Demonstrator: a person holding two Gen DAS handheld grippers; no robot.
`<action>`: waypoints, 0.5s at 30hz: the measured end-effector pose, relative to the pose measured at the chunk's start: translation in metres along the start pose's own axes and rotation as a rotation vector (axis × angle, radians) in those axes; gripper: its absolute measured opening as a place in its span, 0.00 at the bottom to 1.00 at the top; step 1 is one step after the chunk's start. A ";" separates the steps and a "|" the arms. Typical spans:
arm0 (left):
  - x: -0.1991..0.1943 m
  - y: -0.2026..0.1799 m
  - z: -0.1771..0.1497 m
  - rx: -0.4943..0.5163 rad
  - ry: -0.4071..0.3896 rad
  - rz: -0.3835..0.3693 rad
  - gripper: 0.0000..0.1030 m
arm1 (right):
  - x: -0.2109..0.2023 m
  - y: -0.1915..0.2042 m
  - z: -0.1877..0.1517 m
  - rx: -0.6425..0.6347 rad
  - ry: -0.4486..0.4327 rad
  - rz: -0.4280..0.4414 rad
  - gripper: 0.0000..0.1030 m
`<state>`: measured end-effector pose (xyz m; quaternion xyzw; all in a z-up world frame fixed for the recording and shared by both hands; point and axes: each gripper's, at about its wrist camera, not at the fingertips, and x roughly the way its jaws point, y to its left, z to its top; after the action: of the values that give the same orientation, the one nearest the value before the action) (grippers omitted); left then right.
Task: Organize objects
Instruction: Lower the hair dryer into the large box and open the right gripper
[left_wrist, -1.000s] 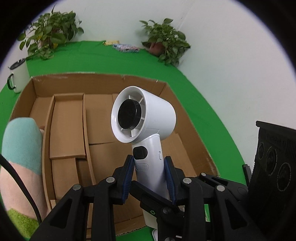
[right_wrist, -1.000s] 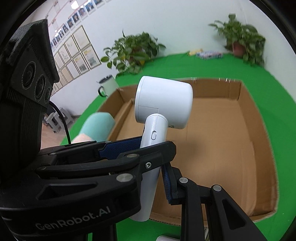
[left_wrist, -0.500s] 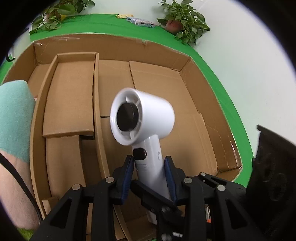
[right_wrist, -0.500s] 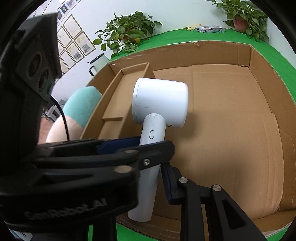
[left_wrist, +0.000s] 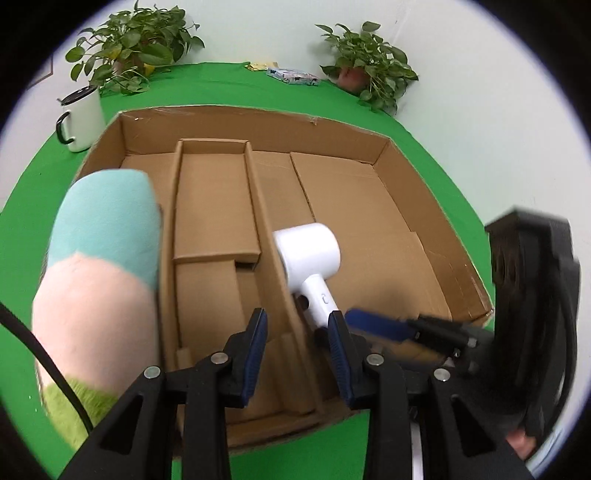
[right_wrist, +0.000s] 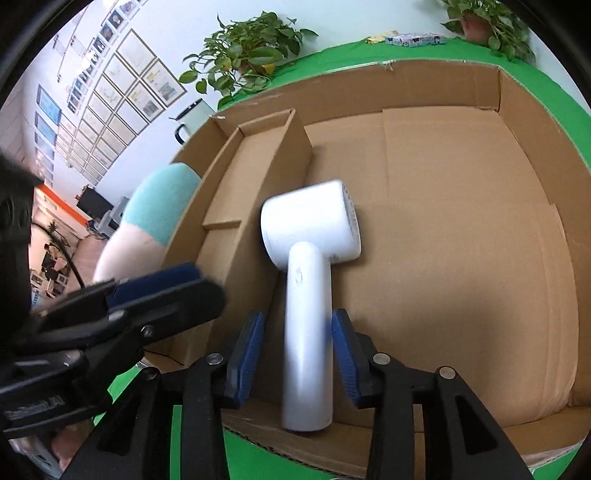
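A white hair dryer (right_wrist: 309, 258) lies in the large right compartment of a cardboard box (right_wrist: 498, 88), its handle pointing toward me; it also shows in the left wrist view (left_wrist: 310, 258). My right gripper (right_wrist: 298, 354) is open, with its blue pads on either side of the handle and a gap on each side. My left gripper (left_wrist: 297, 350) is open and empty, over the box's divider (left_wrist: 266, 229) just left of the dryer. The box (left_wrist: 258, 122) has narrow sections on its left.
A teal, pink and green plush (left_wrist: 99, 266) leans at the box's left edge. A white mug (left_wrist: 81, 118) stands on the green table (left_wrist: 44, 173) at back left. Two potted plants (left_wrist: 369, 62) and small packets (left_wrist: 291, 75) sit at the back by the wall.
The left gripper has let go of the dryer's handle and pulled back to the left. The dryer has gone down into the box, and the right gripper now straddles its handle, open.
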<state>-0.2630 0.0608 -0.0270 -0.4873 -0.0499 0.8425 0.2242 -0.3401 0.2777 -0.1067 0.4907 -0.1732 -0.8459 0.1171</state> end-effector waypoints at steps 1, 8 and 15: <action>0.000 0.001 -0.002 0.000 -0.001 0.001 0.32 | -0.001 0.000 0.003 -0.004 -0.002 -0.014 0.37; 0.007 0.015 -0.013 -0.058 0.002 -0.010 0.35 | 0.010 0.014 0.005 -0.016 0.032 -0.051 0.20; 0.006 0.026 -0.025 -0.106 -0.004 -0.063 0.37 | 0.013 0.016 0.004 0.021 0.028 -0.060 0.20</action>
<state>-0.2531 0.0368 -0.0521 -0.4948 -0.1104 0.8323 0.2242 -0.3489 0.2586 -0.1084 0.5084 -0.1657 -0.8403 0.0890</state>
